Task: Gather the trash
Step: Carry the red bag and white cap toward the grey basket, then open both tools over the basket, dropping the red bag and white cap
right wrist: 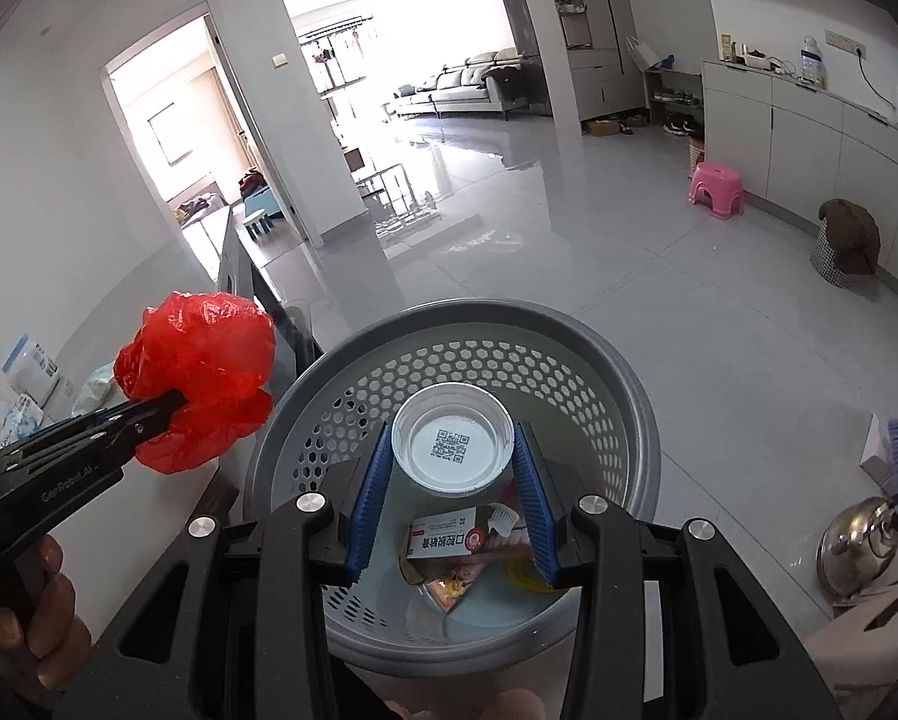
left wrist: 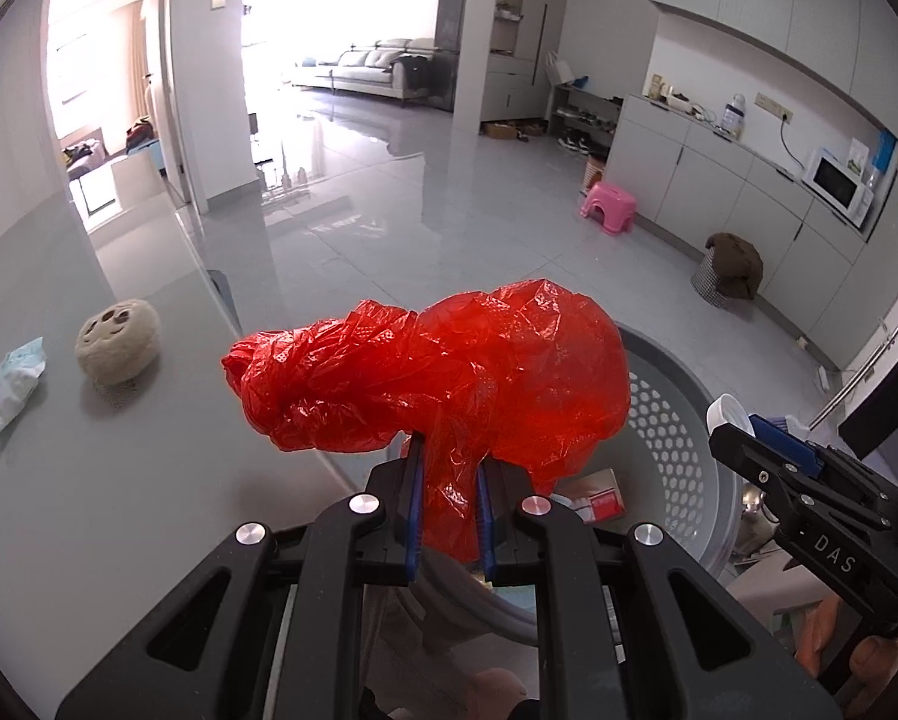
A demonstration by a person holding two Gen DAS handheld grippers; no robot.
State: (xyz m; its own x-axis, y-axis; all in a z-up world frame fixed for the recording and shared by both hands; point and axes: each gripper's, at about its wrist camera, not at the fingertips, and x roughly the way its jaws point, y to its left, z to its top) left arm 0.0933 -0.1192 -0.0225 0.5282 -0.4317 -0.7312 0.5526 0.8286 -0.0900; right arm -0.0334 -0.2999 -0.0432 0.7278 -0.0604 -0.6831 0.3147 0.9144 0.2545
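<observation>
Left wrist view, nearest first: left gripper [left wrist: 447,501] clamped narrow on a tail of the crumpled red plastic bag [left wrist: 437,378], blue pads pressing the film from both sides. Bulk of the bag ballooning above the fingertips, hiding most of the grey perforated basket [left wrist: 668,420] behind it; only the right wall and a corner of a red-and-white carton [left wrist: 599,498] showing. At the right edge, right gripper [left wrist: 749,426] seen side-on, white rim of its cup [left wrist: 728,411] just visible, the rest cut off. Further left on the grey table [left wrist: 119,480], a beige plush toy [left wrist: 117,341] and a pale blue wipes packet [left wrist: 12,387], apart from each other.

Right wrist view: right gripper [right wrist: 454,483] at moderate width, closed on a clear round plastic cup [right wrist: 452,447] with a QR code on its base, held above the basket [right wrist: 629,396]. Below, on the basket floor, the carton [right wrist: 449,537] and other wrappers, partly masked by cup and fingers, too jumbled to name. Left of the basket, above the table edge, the bag [right wrist: 200,372] pinched by the left gripper [right wrist: 176,405], a hand [right wrist: 29,618] on its handle, mostly out of frame. Beyond, glossy floor, a pink stool [right wrist: 716,183] and a draped bin [right wrist: 845,243] by the cabinets; far room washed out by glare.
</observation>
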